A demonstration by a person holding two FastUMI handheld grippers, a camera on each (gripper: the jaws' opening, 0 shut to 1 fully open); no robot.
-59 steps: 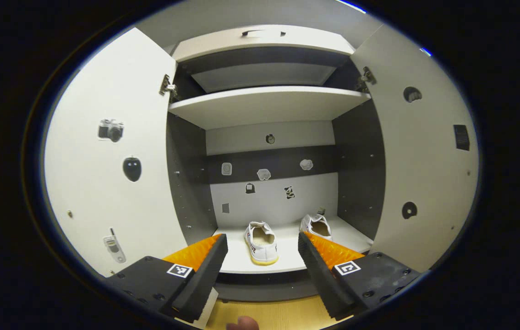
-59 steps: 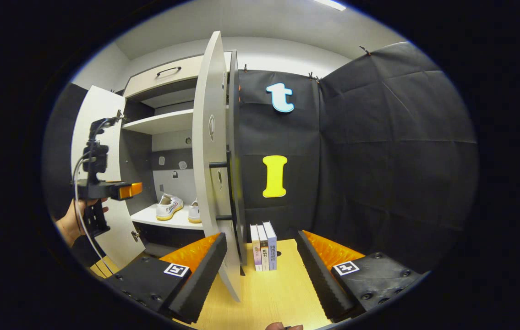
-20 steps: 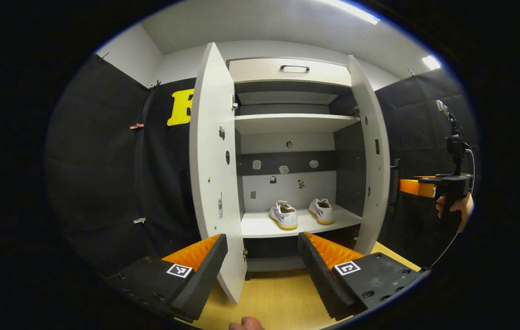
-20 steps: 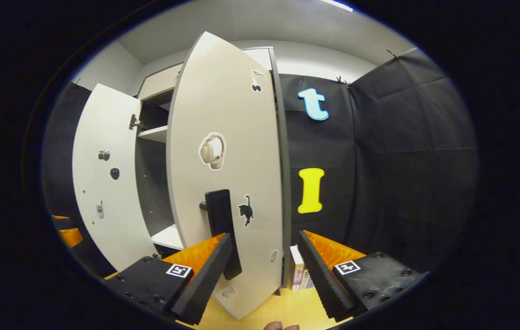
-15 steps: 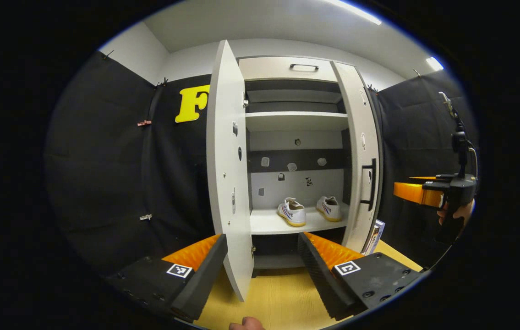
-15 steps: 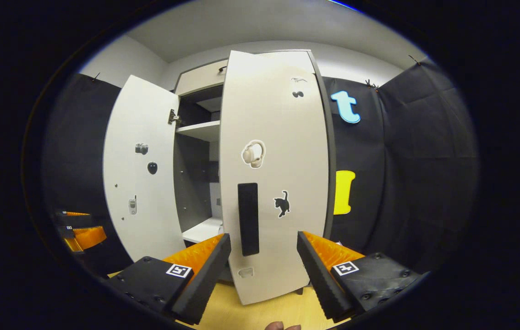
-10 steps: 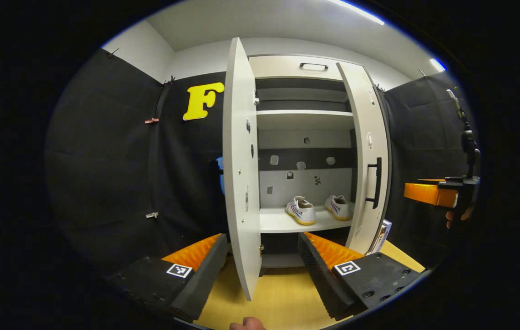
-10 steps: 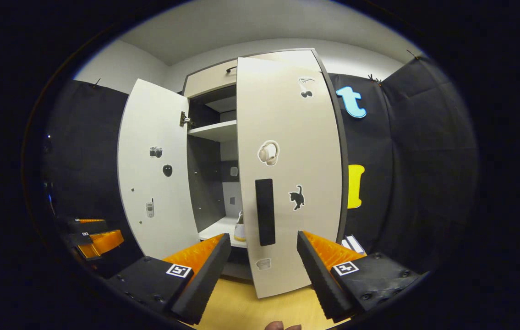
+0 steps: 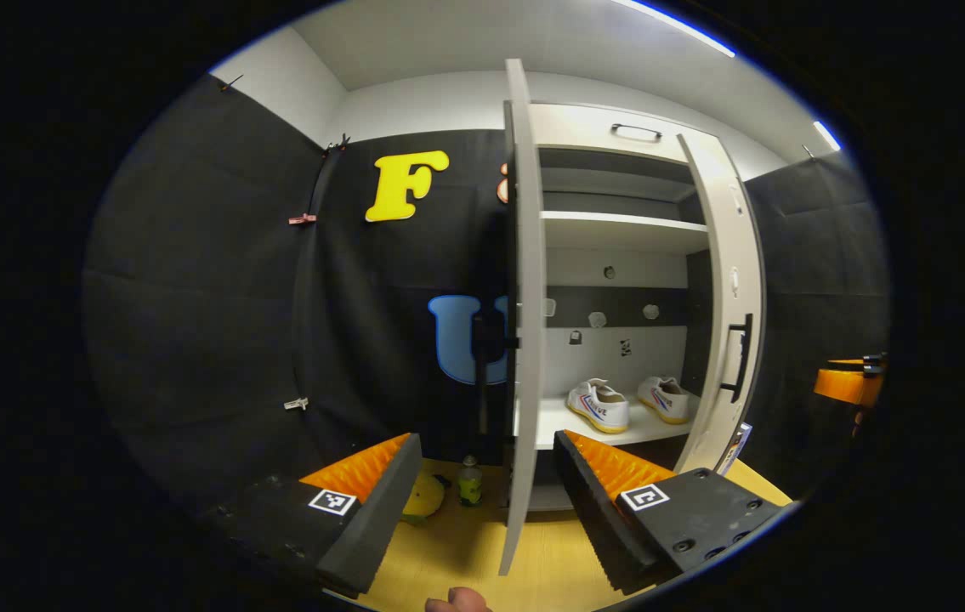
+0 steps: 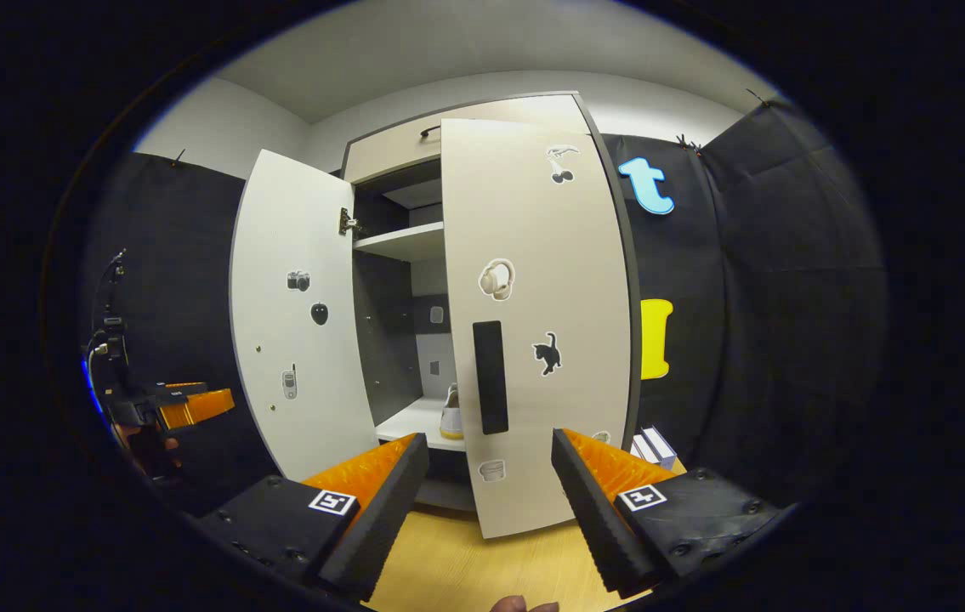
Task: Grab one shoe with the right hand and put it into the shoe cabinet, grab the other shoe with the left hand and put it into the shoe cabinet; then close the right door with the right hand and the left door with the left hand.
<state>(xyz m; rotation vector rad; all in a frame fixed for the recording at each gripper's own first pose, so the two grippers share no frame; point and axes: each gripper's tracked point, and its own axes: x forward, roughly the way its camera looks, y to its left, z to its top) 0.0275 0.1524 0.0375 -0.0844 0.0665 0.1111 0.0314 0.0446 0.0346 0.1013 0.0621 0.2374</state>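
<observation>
Two white shoes sit side by side on the lower shelf (image 9: 559,422) of the shoe cabinet (image 9: 618,136): in the left gripper view the nearer shoe (image 9: 598,405) lies just at 9 o'clock of the farther shoe (image 9: 663,398), both at about 3 o'clock from the view's middle. The left gripper (image 9: 486,476), at 6 o'clock in its own view, has its fingers spread wide with nothing between them but air; the left door (image 9: 518,323) stands edge-on straight ahead of it, its lower edge showing in the gap between the fingers, and whether any finger touches it cannot be told. A dark handle (image 9: 482,357) juts from that door's outer face toward 9 o'clock. On the wooden floor (image 9: 465,552) near the door's foot stand a small bottle (image 9: 470,482) and a yellow round thing (image 9: 422,497). The right door (image 9: 729,297) is swung most of the way shut, its black handle (image 9: 740,357) facing outward. In the right gripper view the right gripper (image 10: 489,489), at 6 o'clock, is likewise spread wide and empty, with the right door's outer face just ahead of it, the long black handle at the centre, and stickers of headphones (image 10: 496,280) and a cat (image 10: 547,354) around it. The left door stands wide open at 9 o'clock, and a sliver of one shoe shows through the gap between the doors. Some books (image 10: 650,444) stand at 4 o'clock by the cabinet's foot.
</observation>
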